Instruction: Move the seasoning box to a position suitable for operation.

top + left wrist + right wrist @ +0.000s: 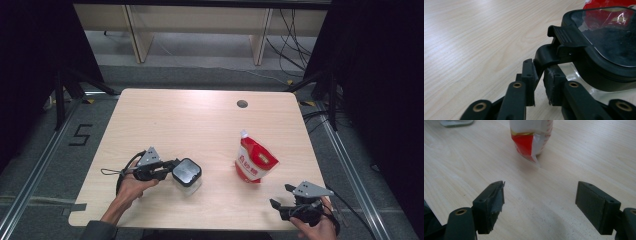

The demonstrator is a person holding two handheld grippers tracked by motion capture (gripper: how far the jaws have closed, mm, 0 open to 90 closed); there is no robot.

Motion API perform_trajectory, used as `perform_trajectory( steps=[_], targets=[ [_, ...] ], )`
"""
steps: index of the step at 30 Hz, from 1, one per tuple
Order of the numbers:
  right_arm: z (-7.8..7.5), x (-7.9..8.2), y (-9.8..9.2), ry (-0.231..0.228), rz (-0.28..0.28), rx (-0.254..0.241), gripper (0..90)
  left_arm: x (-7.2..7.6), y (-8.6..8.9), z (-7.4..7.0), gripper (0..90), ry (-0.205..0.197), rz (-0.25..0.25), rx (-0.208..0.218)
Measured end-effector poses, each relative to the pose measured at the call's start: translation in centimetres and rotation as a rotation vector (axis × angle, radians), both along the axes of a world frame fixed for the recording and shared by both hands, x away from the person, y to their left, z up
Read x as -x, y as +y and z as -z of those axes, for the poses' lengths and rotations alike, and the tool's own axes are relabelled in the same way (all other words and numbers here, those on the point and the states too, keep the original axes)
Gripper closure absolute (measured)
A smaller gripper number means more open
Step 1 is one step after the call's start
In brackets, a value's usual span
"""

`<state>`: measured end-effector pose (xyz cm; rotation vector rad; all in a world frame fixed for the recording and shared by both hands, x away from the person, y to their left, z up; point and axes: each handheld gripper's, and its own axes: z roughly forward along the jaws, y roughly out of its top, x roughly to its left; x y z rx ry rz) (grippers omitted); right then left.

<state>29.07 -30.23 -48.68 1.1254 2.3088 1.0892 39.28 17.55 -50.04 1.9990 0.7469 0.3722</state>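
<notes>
Container (186,173), a clear box with a black clip-on lid, sits on the near left part of the wooden table (200,125), right at the tip of the left gripper (169,168). In the left gripper view the container (604,50) fills the upper right, and the lid's side latch (549,53) hangs down between the two black jaws; the fingertips (529,75) pinch that latch from both sides, so the left gripper (539,81) is clenched on it. The gripper lies low and roughly level, pointing rightward at the box from its left side.

Well apart, at the near right edge of the table, the right gripper (281,196) rests with its jaws spread wide and nothing between them. A red and white pouch (254,161) stands between the two grippers, closer to the right one; in the right gripper view the pouch (531,140) is ahead of the released right gripper (540,202), not touching it.
</notes>
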Motion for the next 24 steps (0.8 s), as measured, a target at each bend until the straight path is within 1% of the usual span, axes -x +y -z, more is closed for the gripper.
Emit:
perform_trajectory(
  steps=[3,4,5,6,7,8,9,10,11,12,13,14,15,16,17,18,19,20,21,22,23,24],
  targets=[
    [0.0,-0.1,-0.1,-0.011,-0.006,0.011,24.0,0.0,0.1,0.0,80.8,-0.007,0.012,-0.008],
    [0.0,-0.1,0.0,-0.007,-0.002,0.004,24.0,0.1,0.1,0.0,81.4,-0.014,0.008,-0.021],
    [0.0,-0.1,-0.1,-0.008,-0.007,0.005,23.9,0.1,0.1,0.0,82.0,-0.014,0.008,-0.021],
    [0.0,-0.1,-0.1,-0.008,-0.007,0.005,23.9,0.3,0.0,-0.1,82.0,-0.007,-0.009,-0.022],
    [0.0,0.0,0.0,-0.006,-0.005,-0.003,24.0,0.4,0.0,-0.1,82.4,-0.017,-0.011,-0.027],
    [0.1,-0.1,0.0,-0.002,-0.009,-0.013,24.0,0.5,-0.1,-0.2,82.8,-0.016,-0.016,-0.036],
    [0.1,-0.1,0.0,0.004,-0.008,-0.016,24.0,0.7,-0.1,-0.2,82.8,-0.001,-0.028,-0.024],
    [0.1,0.0,-0.1,-0.005,0.009,-0.006,23.9,0.7,-0.1,-0.2,82.7,-0.001,-0.028,-0.024],
    [0.1,0.0,-0.1,-0.005,0.009,-0.006,23.9,0.8,0.0,-0.3,82.7,-0.007,-0.027,-0.037],
    [0.1,-0.2,-0.2,-0.019,-0.01,0.006,23.9,1.2,0.0,-0.2,82.5,-0.001,-0.035,-0.027],
    [0.1,-0.2,-0.2,-0.019,-0.01,0.006,23.9,1.2,0.0,-0.2,82.4,-0.001,-0.035,-0.027],
    [0.1,-0.2,-0.3,-0.025,-0.008,0.008,23.9,1.5,0.2,-0.3,82.3,-0.011,-0.03,-0.05],
    [0.1,-0.2,-0.3,-0.024,-0.007,0.008,23.9,1.9,0.1,-0.3,82.2,0.007,-0.055,-0.037],
    [0.1,-0.2,-0.2,-0.01,-0.006,0.002,23.8,1.9,0.1,-0.3,82.1,0.007,-0.055,-0.037],
    [0.1,-0.1,-0.2,-0.003,-0.003,0.0,23.8,2.3,0.4,-0.4,81.8,0.006,-0.056,-0.044],
    [0.1,-0.1,-0.2,-0.002,-0.001,0.0,23.8,2.6,0.5,-0.5,81.6,0.018,-0.059,-0.056],
    [0.1,0.0,-0.1,0.007,0.012,-0.006,23.8,2.9,0.4,-0.4,81.3,0.026,-0.074,-0.024],
    [0.1,0.0,-0.1,0.008,0.009,-0.007,23.8,3.0,0.5,-0.4,81.1,0.028,-0.076,-0.033],
    [0.1,-0.1,-0.1,-0.002,0.002,-0.002,23.8,3.3,0.7,-0.5,80.9,0.023,-0.069,-0.059],
    [0.1,-0.1,-0.1,-0.002,0.002,-0.001,23.7,3.5,0.6,-0.5,80.8,0.018,-0.075,-0.041],
    [0.1,0.0,-0.1,0.001,0.004,-0.002,23.7,3.7,0.6,-0.4,80.5,0.019,-0.076,-0.032],
    [0.1,-0.2,-0.2,-0.012,-0.013,0.011,23.7,3.8,0.9,-0.5,80.3,0.023,-0.064,-0.061]
  ],
)
